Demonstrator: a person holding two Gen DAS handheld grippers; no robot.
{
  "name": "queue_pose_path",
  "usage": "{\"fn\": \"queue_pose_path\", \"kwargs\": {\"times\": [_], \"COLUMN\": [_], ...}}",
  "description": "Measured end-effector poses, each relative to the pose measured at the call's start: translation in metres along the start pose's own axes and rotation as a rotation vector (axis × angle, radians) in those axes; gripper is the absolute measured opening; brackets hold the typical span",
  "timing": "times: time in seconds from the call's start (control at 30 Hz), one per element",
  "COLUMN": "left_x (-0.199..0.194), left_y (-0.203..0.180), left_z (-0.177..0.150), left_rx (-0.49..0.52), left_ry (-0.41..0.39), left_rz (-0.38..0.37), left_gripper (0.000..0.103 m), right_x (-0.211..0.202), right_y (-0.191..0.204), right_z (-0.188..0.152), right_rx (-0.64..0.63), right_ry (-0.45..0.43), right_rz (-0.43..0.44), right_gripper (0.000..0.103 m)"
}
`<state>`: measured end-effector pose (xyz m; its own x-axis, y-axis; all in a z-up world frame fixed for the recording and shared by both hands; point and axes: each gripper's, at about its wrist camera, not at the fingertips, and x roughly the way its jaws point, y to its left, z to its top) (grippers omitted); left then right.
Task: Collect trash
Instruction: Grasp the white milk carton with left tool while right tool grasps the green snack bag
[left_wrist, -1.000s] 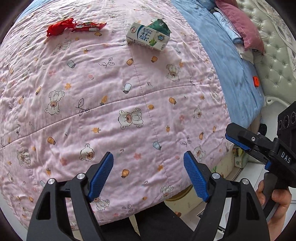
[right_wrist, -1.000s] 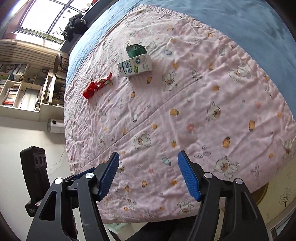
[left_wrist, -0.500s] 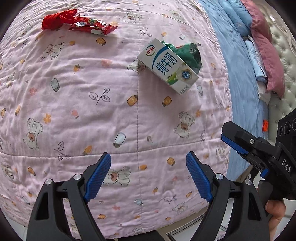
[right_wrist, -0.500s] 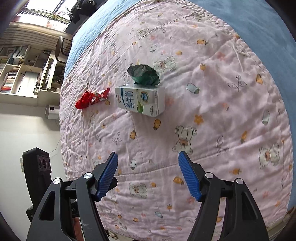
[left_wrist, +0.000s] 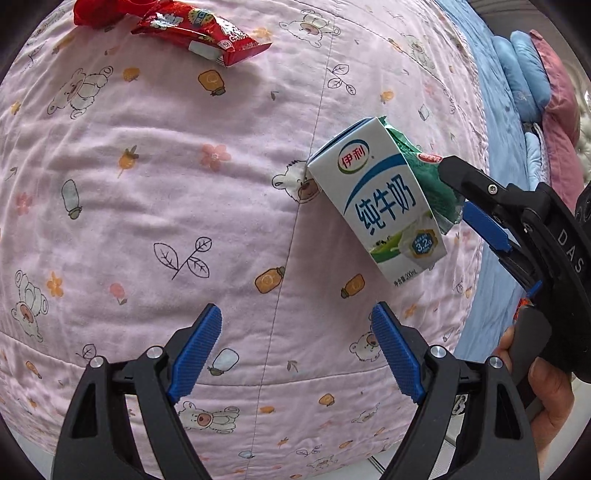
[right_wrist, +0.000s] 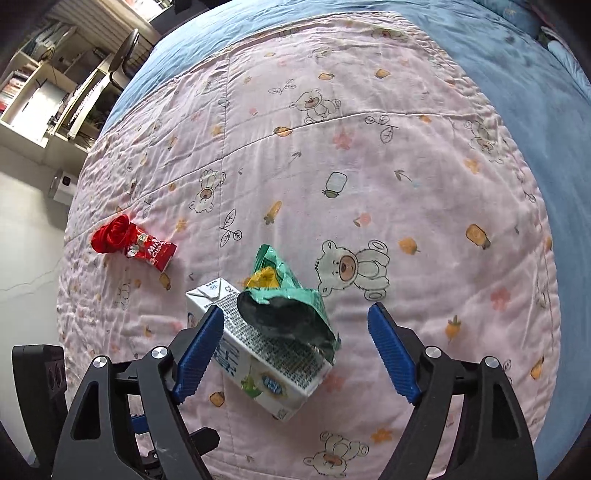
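Observation:
A white milk carton (left_wrist: 384, 206) (right_wrist: 258, 354) lies on its side on the pink bear-print quilt (left_wrist: 147, 184) (right_wrist: 369, 166). A crumpled green snack bag (right_wrist: 288, 299) (left_wrist: 432, 181) rests against its top. Red wrappers (left_wrist: 192, 26) (right_wrist: 133, 243) lie further off. My left gripper (left_wrist: 295, 354) hangs open over bare quilt, the carton ahead to its right. My right gripper (right_wrist: 295, 350) hovers over the carton and green bag; its jaws are opening and the pads do not press on either. In the left wrist view the right gripper (left_wrist: 476, 206) sits beside the green bag.
A blue sheet (right_wrist: 535, 92) covers the bed beyond the quilt. Blue and pink pillows (left_wrist: 539, 85) lie at the headboard end. A desk and shelves (right_wrist: 55, 92) stand past the bed's far side. A hand (left_wrist: 543, 387) holds the right gripper's handle.
Both grippers moved forward and down over the quilt, so the carton and wrappers loom larger. The right gripper came over the carton and green bag, and its jaws widened.

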<state>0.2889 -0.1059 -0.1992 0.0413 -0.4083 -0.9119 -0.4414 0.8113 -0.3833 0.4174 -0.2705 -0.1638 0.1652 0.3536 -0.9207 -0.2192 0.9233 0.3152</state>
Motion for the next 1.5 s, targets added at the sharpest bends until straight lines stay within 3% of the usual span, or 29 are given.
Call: {"fn": "queue_pose_path", "kwargs": {"times": [0.13, 0.2, 0.33, 0.4, 0.7, 0.97, 1.17, 1.5], "left_x": [0.009, 0.013, 0.019, 0.022, 0.037, 0.043, 0.046, 0.04], "left_y": [-0.003, -0.005, -0.01, -0.014, -0.013, -0.01, -0.017, -0.036], "left_z": [0.012, 0.018, 0.024, 0.026, 0.022, 0.031, 0.046, 0.054], "left_rx": [-0.038, -0.062, -0.12, -0.138, -0.186, -0.302, -0.398, -0.419], "left_ry": [0.005, 0.006, 0.019, 0.023, 0.04, 0.028, 0.02, -0.001], "left_rz": [-0.026, -0.045, -0.092, -0.103, -0.085, -0.096, -0.076, -0.037], "left_gripper": [0.083, 0.083, 0.083, 0.084, 0.09, 0.09, 0.092, 0.091], "right_x": [0.017, 0.022, 0.021, 0.021, 0.015, 0.02, 0.019, 0.015], "right_y": [0.0, -0.003, -0.011, -0.02, -0.053, -0.061, -0.072, -0.085], "right_z": [0.005, 0.002, -0.007, -0.011, -0.028, -0.03, -0.03, -0.025], "right_rx": [-0.016, -0.005, 0.041, 0.101, 0.325, 0.368, 0.446, 0.503], "right_ry": [0.032, 0.066, 0.088, 0.107, 0.133, 0.128, 0.103, 0.084], "right_rz": [0.004, 0.058, 0.133, 0.205, 0.416, 0.387, 0.412, 0.436], "right_gripper": [0.071, 0.047, 0.042, 0.031, 0.023, 0.022, 0.022, 0.022]}}
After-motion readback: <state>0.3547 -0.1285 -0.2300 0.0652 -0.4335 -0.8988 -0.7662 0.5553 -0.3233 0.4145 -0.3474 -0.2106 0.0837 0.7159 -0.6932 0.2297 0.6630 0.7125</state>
